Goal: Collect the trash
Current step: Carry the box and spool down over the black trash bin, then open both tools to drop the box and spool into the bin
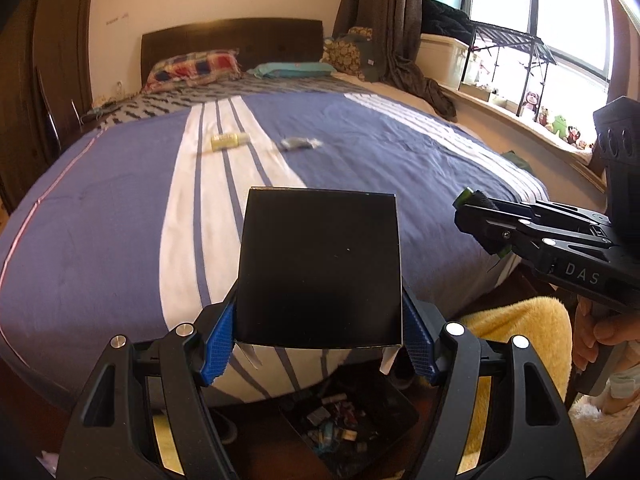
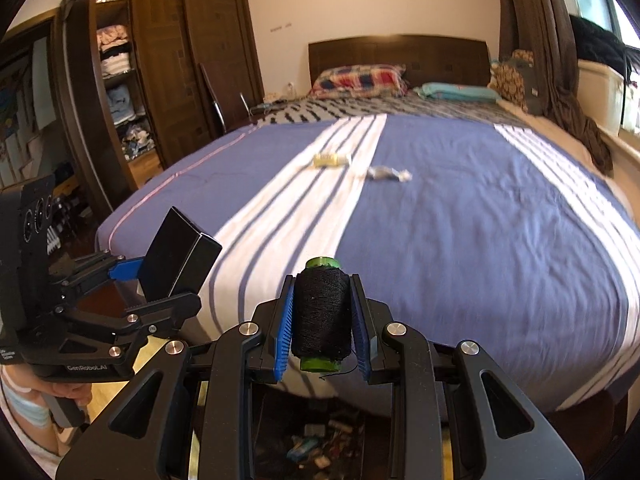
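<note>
Black box (image 1: 319, 268) clamped in left tool (image 1: 319, 344); right tool (image 2: 320, 320) grips thread spool (image 2: 320, 314); bin (image 1: 348, 428) below.

Blurred wrappers (image 2: 328, 159) on bed; bin (image 1: 344, 428) contents below the claws indistinct.

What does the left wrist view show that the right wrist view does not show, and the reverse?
Only the left wrist view shows the small toys on the window ledge, the folding rack and the yellow fleece.

Only the right wrist view shows the open wardrobe shelves and the thread spool in full, clamped in the right gripper.

Both show the black box held in the left gripper, the yellow wrapper and grey wrapper on the bed, and the trash bin on the floor below.
</note>
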{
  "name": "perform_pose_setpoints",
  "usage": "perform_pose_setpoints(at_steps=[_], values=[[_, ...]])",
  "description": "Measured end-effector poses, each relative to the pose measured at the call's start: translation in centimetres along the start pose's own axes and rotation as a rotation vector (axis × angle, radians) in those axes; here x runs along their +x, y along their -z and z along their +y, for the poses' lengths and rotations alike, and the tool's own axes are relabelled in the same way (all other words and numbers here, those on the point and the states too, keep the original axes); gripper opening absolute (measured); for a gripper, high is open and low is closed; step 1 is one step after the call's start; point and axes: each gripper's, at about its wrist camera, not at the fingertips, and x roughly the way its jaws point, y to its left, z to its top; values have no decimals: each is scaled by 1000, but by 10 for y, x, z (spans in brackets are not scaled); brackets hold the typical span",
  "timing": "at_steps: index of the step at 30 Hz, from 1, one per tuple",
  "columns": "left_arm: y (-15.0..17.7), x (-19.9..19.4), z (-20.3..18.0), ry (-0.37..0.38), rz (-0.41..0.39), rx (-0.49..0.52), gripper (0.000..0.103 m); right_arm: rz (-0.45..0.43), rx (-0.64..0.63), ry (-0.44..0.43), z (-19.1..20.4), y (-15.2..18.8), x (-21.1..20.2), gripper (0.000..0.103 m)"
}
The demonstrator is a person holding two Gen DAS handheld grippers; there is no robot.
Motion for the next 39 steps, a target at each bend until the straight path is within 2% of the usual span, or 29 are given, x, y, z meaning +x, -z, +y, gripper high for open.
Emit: perform_pose_setpoints(at_steps=[7,16,25,31,36,39], values=[[29,6,-2,18,56,7,68,56,21,-6,-1,37,4,27],[68,28,-10,39,166,11,68,186,55,2,-8,79,24,27],[114,77,-12,74,336,-10,68,338,83,-2,-13,122,61,27],[143,115,-7,95,472,-44,68,475,152,-33,-21,154,95,27],[162,142,0,99,566,-81,68,547,192,-55,-23,167,116,27],[165,151,3,103,591,-96,68,579,208,-64,-23,170,128,27]])
